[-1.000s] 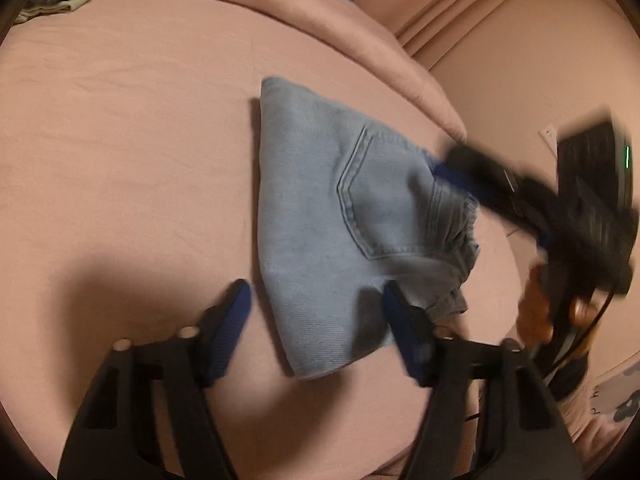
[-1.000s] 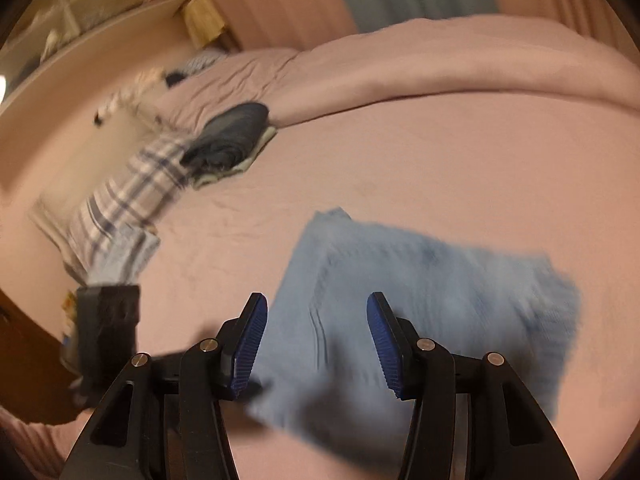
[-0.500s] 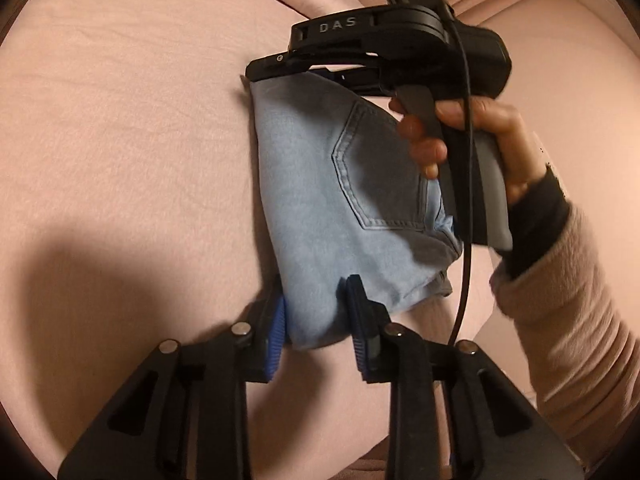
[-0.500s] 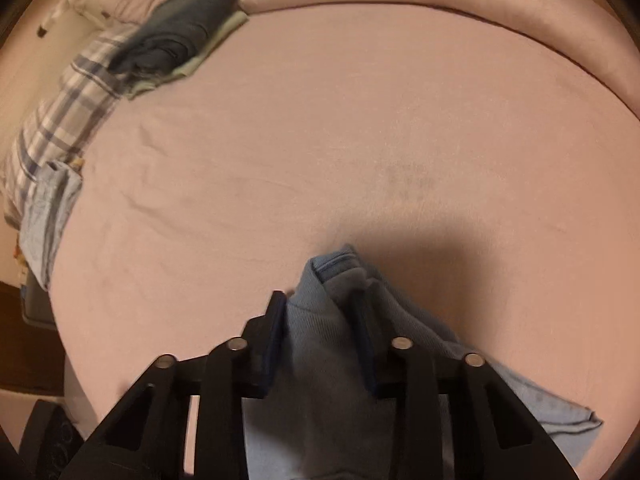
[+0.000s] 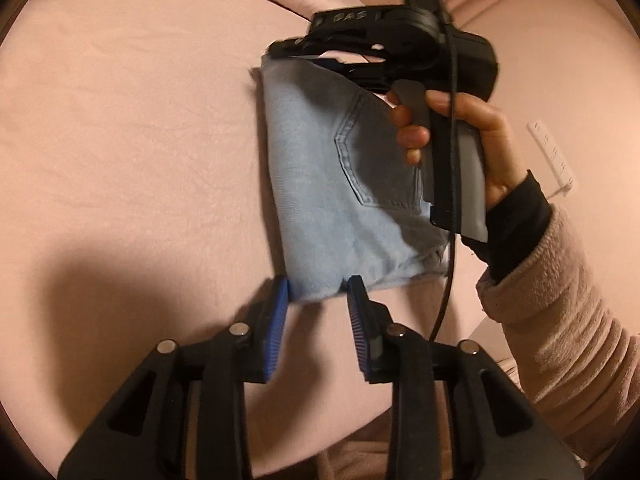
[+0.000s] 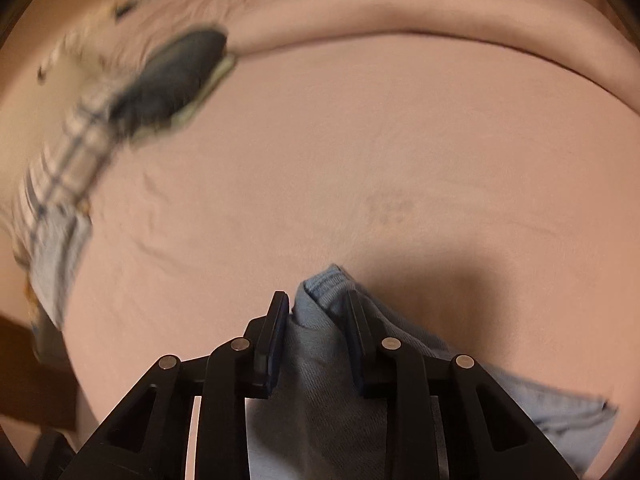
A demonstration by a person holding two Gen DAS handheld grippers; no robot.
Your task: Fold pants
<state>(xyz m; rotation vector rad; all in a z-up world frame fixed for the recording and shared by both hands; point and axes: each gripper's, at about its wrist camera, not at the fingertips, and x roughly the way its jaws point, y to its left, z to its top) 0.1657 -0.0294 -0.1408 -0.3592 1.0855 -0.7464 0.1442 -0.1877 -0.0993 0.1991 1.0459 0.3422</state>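
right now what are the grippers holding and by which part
Both hold the folded light-blue jeans: right gripper pinches a far corner, left gripper clamps the near edge.

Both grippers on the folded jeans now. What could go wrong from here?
1. The left gripper has only the near edge of the folded jeans between its tips; a lift could slip it out or take only some layers.
2. The right gripper holds a bunched corner, so pulling may drag the fold crooked.
3. The dangling cable crosses the denim and might snag it.
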